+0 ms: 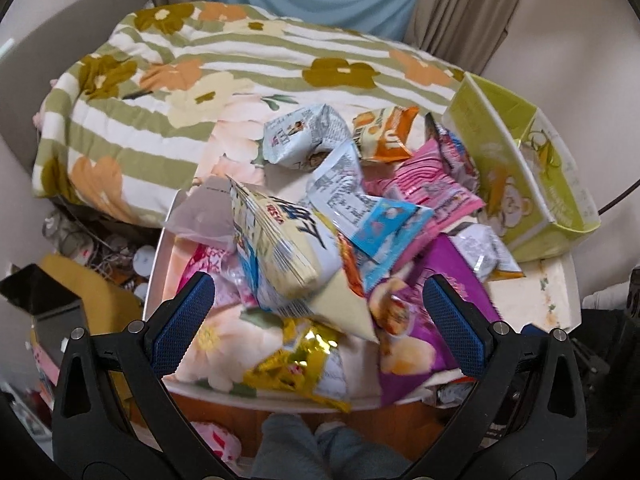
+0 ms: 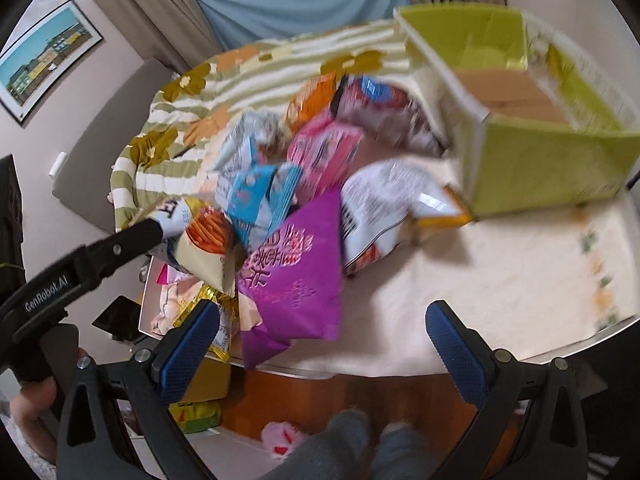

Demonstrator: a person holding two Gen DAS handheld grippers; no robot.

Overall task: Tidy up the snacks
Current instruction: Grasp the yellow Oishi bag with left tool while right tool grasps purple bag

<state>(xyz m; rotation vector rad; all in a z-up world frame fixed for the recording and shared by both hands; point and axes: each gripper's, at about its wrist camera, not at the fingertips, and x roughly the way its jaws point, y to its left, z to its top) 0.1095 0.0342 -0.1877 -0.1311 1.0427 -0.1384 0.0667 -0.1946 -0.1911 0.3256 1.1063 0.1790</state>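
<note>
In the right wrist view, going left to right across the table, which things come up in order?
Cream snack bag with orange sticks printed on it → light blue snack packet → purple snack bag → white crinkled snack bag → lime-green cardboard box.

Both wrist views look down, close, at one snack pile [image 1: 340, 216], the right from farther right.

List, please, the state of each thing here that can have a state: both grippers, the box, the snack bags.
left gripper: open, empty
right gripper: open, empty
green cardboard box: open on top, nothing visible inside
purple snack bag: sealed, lying flat
snack pile: loose, unsorted
</note>
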